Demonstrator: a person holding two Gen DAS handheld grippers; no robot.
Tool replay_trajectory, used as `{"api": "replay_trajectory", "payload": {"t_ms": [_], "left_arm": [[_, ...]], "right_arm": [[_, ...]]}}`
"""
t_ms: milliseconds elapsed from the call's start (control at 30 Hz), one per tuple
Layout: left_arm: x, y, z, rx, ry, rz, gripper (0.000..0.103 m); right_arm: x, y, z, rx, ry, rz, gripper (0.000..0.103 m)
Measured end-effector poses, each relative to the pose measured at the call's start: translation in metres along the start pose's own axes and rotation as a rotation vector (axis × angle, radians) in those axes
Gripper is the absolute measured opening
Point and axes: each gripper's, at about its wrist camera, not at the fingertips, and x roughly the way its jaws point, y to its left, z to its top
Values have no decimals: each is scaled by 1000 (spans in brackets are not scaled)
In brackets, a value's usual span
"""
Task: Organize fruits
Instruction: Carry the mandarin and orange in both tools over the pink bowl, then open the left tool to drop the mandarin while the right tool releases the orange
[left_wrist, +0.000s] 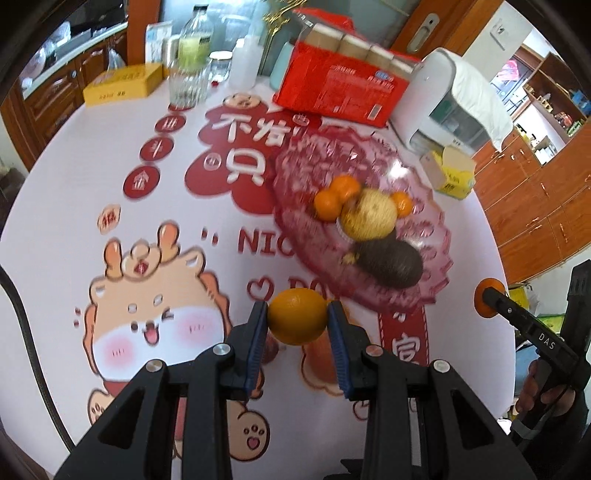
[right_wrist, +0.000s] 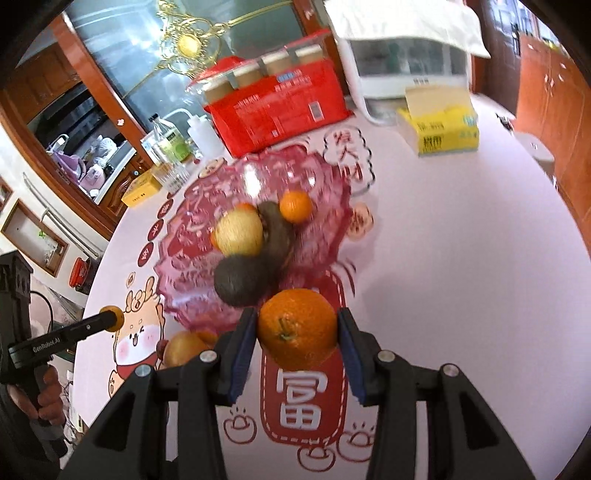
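Each hand-held gripper clamps an orange: left on one orange, right on another. The pink dish lies just ahead of both, nearer the right.

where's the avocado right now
In the left wrist view the avocado lies on the near side of the pink glass plate, just in front of the yellow pear.
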Motion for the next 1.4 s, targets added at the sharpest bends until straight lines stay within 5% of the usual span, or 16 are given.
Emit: {"api": "replay_trajectory", "payload": {"t_ms": [300, 933, 1033, 1167, 1400], "left_arm": [[5, -22, 28, 25, -36, -9, 31], [67, -46, 30, 25, 72, -52, 32], [67, -47, 31, 23, 68, -51, 38], [61, -47, 31, 28, 49, -49, 62], [46, -45, 25, 11, 20, -44, 74]], "right_arm": [[8, 11, 28, -80, -20, 22, 44], [54, 16, 35, -124, 63, 50, 45], [56, 16, 34, -120, 72, 45, 45], [54, 16, 34, -112, 67, 50, 45], [35, 22, 30, -122, 27, 58, 56]]}}
